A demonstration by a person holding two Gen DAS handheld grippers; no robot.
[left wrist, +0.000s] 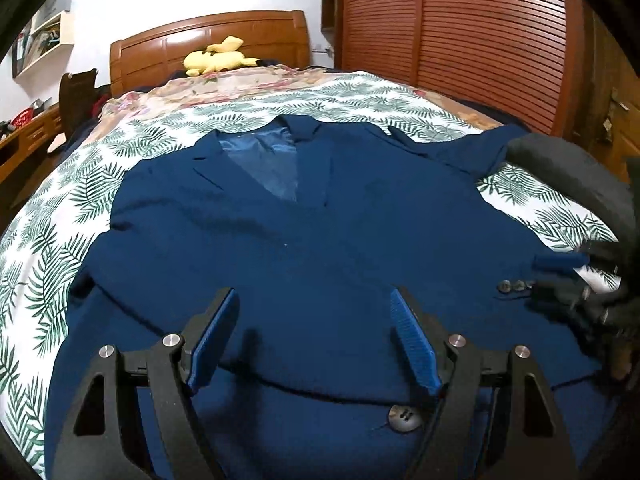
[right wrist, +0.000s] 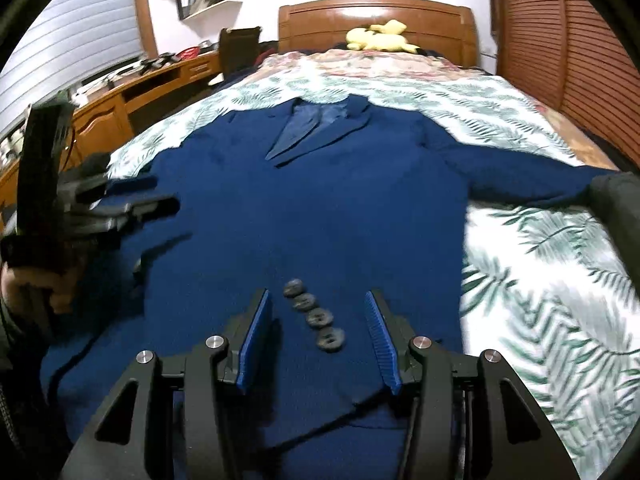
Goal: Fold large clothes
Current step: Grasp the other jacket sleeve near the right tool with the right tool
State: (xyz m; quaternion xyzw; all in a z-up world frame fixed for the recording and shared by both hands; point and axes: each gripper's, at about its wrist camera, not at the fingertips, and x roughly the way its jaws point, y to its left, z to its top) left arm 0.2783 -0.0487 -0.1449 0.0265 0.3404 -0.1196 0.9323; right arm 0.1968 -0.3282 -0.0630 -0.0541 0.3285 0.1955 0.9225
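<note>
With the jacket (left wrist: pixel 304 240) spread flat on the bed (left wrist: pixel 360 92), unfolded, I hold both hand-held grippers, left (left wrist: pixel 314 340) and right (right wrist: pixel 316 340), open and empty above its hem.

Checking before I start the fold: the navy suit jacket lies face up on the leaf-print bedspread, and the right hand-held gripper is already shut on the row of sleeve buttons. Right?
Not quite. The right hand-held gripper is open, its pads either side of the sleeve buttons without pressing them, as the right wrist view shows. The navy suit jacket does lie face up on the leaf-print bedspread.
</note>
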